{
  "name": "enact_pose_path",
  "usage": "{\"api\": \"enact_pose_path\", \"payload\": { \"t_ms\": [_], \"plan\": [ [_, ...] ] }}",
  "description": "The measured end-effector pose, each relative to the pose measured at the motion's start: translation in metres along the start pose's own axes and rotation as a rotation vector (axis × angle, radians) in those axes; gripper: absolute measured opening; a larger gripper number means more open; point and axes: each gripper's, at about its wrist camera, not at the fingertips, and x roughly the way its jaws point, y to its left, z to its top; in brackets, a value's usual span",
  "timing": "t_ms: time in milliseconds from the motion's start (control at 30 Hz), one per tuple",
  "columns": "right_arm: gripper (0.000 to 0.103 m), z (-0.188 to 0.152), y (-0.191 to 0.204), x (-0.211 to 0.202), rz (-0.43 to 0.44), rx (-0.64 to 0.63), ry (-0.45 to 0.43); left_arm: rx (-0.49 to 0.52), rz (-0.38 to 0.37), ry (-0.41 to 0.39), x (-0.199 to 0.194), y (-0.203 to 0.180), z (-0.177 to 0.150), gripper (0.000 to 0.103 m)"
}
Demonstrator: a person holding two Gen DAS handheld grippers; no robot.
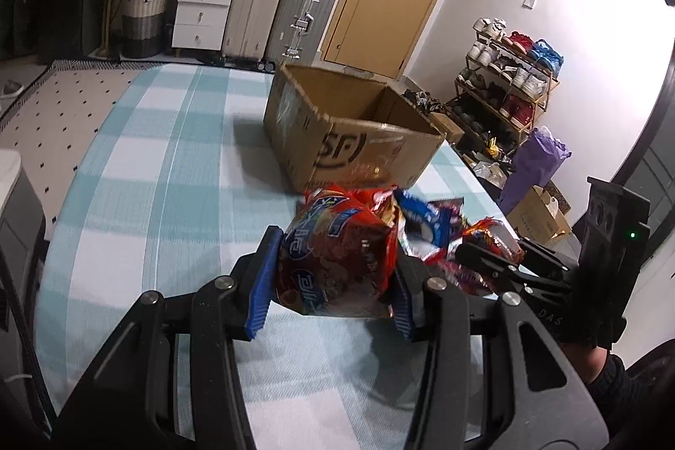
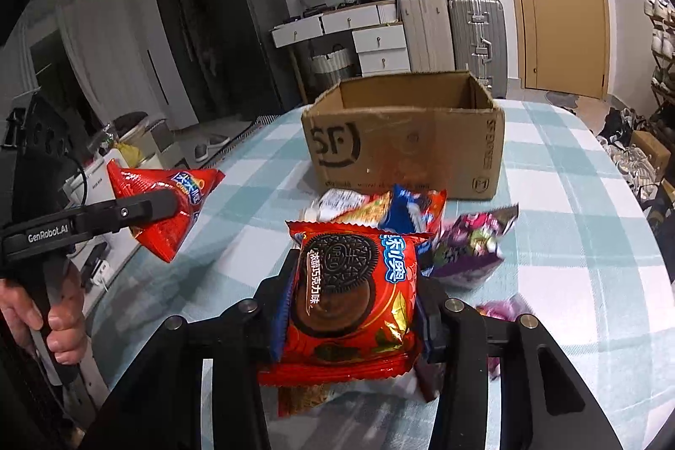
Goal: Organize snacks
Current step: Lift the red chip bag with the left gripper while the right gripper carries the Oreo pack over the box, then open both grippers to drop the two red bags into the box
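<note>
- Two packets are off the desk (image 2: 569,197) at once, one per claw, both on the near side of the cardboard box (image 2: 405,138).
- Left claw (image 1: 333,273) is clamped on a red snack packet (image 1: 337,264), pads pressing its two sides; in the right wrist view that packet hangs out to the box's near left.
- Right claw (image 2: 354,298) is clamped on a red Oreo packet (image 2: 354,294), gripped at both side edges, face up, straight in front of the box.
- Handling, as a guess: both are light, puffy foil bags w/ brittle biscuits inside. Film is slick & crinkly, so it may slide between the pads; a hard squeeze could crack the contents or pop the seal. Best hold is across the middle, as now, or on the crimped end seam.
- Loose pile (image 2: 379,205) lies btwn the held packets & the box front: a blue packet (image 2: 407,211), a purple packet (image 2: 468,247), others overlapping.
- Hard to make out: box floor is hidden by its walls, so can't tell if anything's inside. The pile is motion-blurred, so count & brands unclear. Something lies under the Oreo packet, mostly covered. A pink scrap beside the right claw is cut off by its frame.
</note>
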Motion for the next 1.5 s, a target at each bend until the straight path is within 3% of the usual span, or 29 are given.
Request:
{"api": "enact_pose_path", "payload": {
  "t_ms": [400, 633, 1000, 1200, 1500],
  "plan": [
    [0.045, 0.062, -0.01, -0.002, 0.036, 0.022, -0.033, 0.092, -0.044, 0.001, 0.028, -0.032, 0.07, 0.043],
    [0.045, 0.11, -0.017, 0.002, 0.063, -0.002, -0.064, 0.124, -0.039, -0.002, 0.05, -0.045, 0.12, 0.043],
    [0.045, 0.174, -0.03, 0.034, 0.064, -0.025, -0.04, 0.146, -0.01, 0.003, 0.098, -0.059, 0.195, 0.043],
    [0.045, 0.193, -0.048, 0.074, 0.03, -0.01, 0.001, 0.115, -0.002, 0.053, 0.14, -0.05, 0.211, 0.043],
    [0.045, 0.181, -0.071, 0.132, -0.001, -0.007, 0.053, 0.086, -0.002, 0.133, 0.202, -0.024, 0.198, 0.044]
  ]
}}
